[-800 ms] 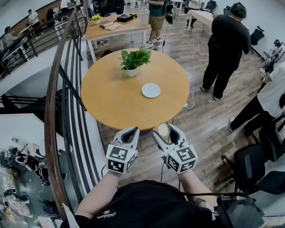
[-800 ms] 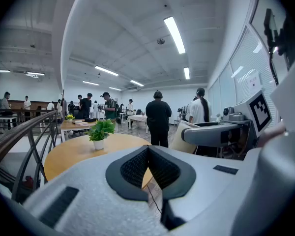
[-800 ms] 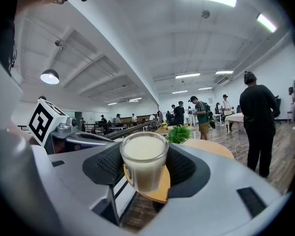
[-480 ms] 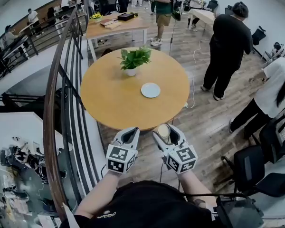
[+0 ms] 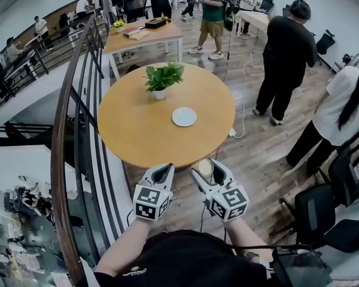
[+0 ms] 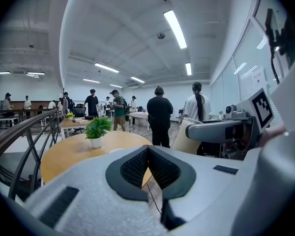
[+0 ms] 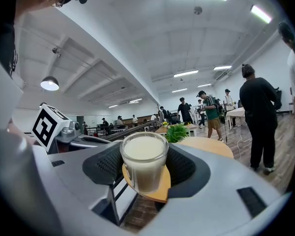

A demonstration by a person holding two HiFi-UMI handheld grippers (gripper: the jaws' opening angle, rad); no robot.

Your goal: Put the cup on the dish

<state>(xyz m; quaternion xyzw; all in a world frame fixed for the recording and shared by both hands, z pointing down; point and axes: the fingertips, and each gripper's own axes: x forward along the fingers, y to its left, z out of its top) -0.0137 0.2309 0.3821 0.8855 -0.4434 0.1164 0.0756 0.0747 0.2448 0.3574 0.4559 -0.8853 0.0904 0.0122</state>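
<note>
The cup (image 5: 204,168) is a small clear glass filled with a milky white content, and my right gripper (image 5: 208,172) is shut on it, in the air short of the near edge of the round wooden table (image 5: 137,136). In the right gripper view the cup (image 7: 144,163) sits upright between the dark pads (image 7: 184,166). The white dish (image 5: 184,116) lies flat on the table, right of centre, well beyond the cup. My left gripper (image 5: 160,173) hovers beside the right one, shut and holding nothing; its pads (image 6: 160,168) meet in the left gripper view.
A potted green plant (image 5: 161,78) stands on the far side of the table, behind the dish. A curved metal railing (image 5: 72,130) runs along the left. A person in black (image 5: 284,58) stands right of the table, a cable (image 5: 242,100) trails on the floor, and office chairs (image 5: 314,211) are at the lower right.
Both grippers keep their places and the cup stays held. The table and dish have slid slightly left and lower in the head view, and people in the background have walked on.
</note>
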